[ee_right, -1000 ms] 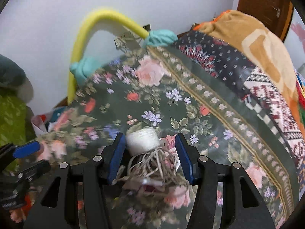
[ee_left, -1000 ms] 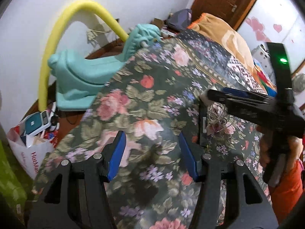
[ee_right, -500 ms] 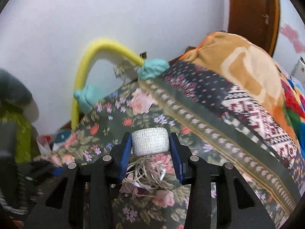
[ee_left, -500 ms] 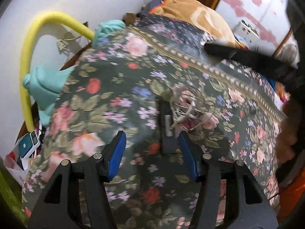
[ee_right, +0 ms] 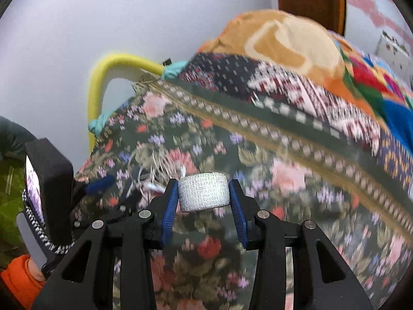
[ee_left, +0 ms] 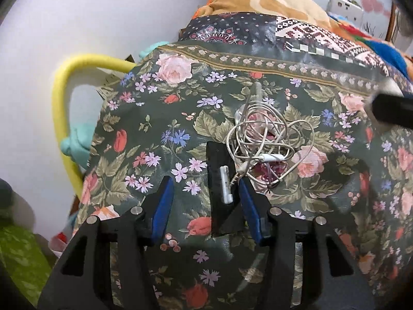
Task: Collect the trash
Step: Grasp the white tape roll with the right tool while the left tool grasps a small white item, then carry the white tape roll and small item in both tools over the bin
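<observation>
On the dark flowered bedspread (ee_left: 155, 118) lie a tangle of white cable (ee_left: 265, 139) and a flat black piece (ee_left: 219, 180) with a small white stick on it. My left gripper (ee_left: 205, 180) hovers over the black piece, which sits between the blue pads close to the right one. The jaws are closing and the left pad is clear of the piece. My right gripper (ee_right: 204, 183) is shut on a white bandage roll (ee_right: 204, 196), held above the bedspread to the right of the blurred cable tangle (ee_right: 155, 165). One blurred finger (ee_left: 392, 111) of it shows at the right edge.
Folded patterned blankets (ee_left: 296, 28) are piled at the far side of the bed. A yellow foam-wrapped rail (ee_left: 62, 98) with teal cloth curves along the left edge by the white wall. A person's orange sleeve (ee_right: 18, 279) is at the lower left.
The right gripper shut on the bandage roll and lifted it away from the cable tangle. The left gripper swung across the bed to the black piece, and its jaws narrowed.
</observation>
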`<state>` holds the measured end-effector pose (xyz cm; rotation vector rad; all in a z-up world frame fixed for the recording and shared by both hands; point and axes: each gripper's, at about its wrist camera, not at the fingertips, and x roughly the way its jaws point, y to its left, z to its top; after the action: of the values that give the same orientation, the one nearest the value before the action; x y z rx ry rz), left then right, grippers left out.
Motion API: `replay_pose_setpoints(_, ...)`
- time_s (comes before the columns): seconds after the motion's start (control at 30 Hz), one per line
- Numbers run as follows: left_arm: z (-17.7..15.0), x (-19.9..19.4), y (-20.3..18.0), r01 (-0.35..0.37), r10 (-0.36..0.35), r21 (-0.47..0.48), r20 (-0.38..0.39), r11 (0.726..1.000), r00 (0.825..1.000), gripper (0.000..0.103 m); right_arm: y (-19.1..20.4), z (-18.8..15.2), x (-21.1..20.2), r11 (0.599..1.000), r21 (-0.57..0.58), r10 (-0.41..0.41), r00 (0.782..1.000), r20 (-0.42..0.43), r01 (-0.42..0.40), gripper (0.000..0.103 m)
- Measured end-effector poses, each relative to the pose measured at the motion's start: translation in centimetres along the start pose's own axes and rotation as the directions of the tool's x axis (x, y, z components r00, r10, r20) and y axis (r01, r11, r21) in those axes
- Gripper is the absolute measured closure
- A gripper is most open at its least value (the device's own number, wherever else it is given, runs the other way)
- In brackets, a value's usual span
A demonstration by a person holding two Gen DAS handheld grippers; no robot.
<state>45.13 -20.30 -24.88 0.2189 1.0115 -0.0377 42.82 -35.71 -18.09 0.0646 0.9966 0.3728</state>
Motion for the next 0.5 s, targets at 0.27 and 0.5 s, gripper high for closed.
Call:
replay_pose_setpoints(0.27, -1.7, -2.2, 2.4, 0.112, -0.117, -0.079, -0.064, 0.991, 0.991, 0.090, 0.2, -2.3, -2.2, 0.999, 0.045, 0.014, 1.000, -0.022, -0.013, 0.067)
replay_pose_setpoints(0.5, -4.8, -6.5, 5.5, 0.187, -0.202, -0.202, -0.058, 0.961, 0.978, 0.090, 2.5, -3.7, -4.8, 1.000, 0.001, 0.026, 0.999, -0.019, -0.026, 0.067)
